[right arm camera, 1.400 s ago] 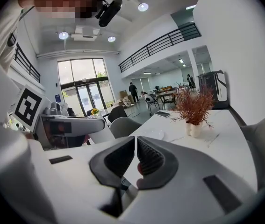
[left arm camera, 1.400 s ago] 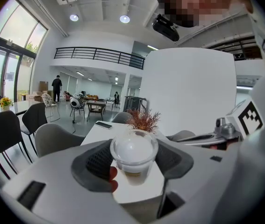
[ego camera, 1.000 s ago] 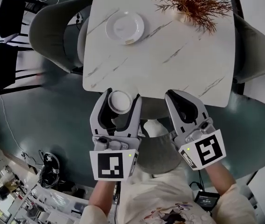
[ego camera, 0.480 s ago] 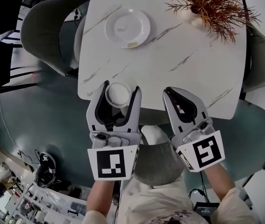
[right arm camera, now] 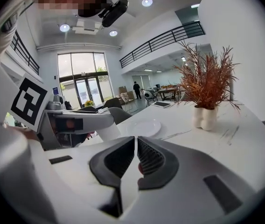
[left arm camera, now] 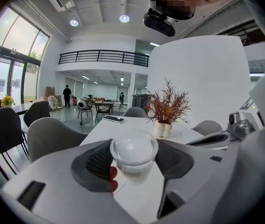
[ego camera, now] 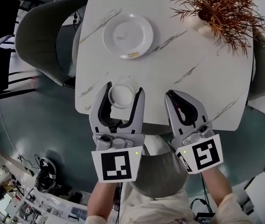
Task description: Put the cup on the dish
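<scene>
over the table's (ego camera: 183,59) near edge, left gripper (ego camera: 123,89) clamps the cup (ego camera: 121,96) upright between its pads. dish (ego camera: 128,35) lies farther in on the table, well apart from the cup. right gripper (right arm camera: 136,141) beside the left, jaws closed to a slit, nothing between them.

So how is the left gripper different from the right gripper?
The left gripper has its jaws wide apart, while the right gripper has its jaws closed together. The left gripper holds the cup between its jaws; the right gripper holds nothing. Both are white, both carry a black-and-white marker cube, and both point toward the table.
</scene>
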{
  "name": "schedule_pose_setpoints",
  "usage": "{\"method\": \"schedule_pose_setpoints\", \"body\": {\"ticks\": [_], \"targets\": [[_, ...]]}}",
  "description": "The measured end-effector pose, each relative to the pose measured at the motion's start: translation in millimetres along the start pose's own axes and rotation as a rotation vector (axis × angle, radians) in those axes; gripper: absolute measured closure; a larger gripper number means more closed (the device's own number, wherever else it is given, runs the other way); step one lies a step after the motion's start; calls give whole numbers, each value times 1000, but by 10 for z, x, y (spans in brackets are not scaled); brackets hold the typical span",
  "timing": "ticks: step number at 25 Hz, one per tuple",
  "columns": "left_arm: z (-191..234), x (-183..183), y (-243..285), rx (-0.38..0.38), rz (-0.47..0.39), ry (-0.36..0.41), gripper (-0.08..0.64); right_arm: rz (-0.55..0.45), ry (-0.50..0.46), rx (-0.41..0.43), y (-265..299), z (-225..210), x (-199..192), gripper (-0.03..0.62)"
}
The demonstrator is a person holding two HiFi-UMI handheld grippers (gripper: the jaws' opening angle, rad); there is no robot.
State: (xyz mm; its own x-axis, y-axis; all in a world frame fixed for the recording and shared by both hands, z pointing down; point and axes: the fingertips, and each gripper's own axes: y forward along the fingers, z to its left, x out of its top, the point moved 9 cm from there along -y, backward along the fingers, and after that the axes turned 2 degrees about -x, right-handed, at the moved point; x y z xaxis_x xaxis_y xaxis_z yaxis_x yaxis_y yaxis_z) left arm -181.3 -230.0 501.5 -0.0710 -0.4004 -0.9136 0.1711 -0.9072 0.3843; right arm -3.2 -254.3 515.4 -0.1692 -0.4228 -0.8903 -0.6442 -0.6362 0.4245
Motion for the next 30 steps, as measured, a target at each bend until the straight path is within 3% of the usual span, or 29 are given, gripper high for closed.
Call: {"method": "schedule_pose_setpoints", "body": {"ticks": [20,30], "targets": [[178,-55,626,37,-44,46,285,-2,-46,-26,506,-143,-116,586],[272,-57,833,43,-81,22,285,-20,-46,-49,713,-144,-102,586]]}}
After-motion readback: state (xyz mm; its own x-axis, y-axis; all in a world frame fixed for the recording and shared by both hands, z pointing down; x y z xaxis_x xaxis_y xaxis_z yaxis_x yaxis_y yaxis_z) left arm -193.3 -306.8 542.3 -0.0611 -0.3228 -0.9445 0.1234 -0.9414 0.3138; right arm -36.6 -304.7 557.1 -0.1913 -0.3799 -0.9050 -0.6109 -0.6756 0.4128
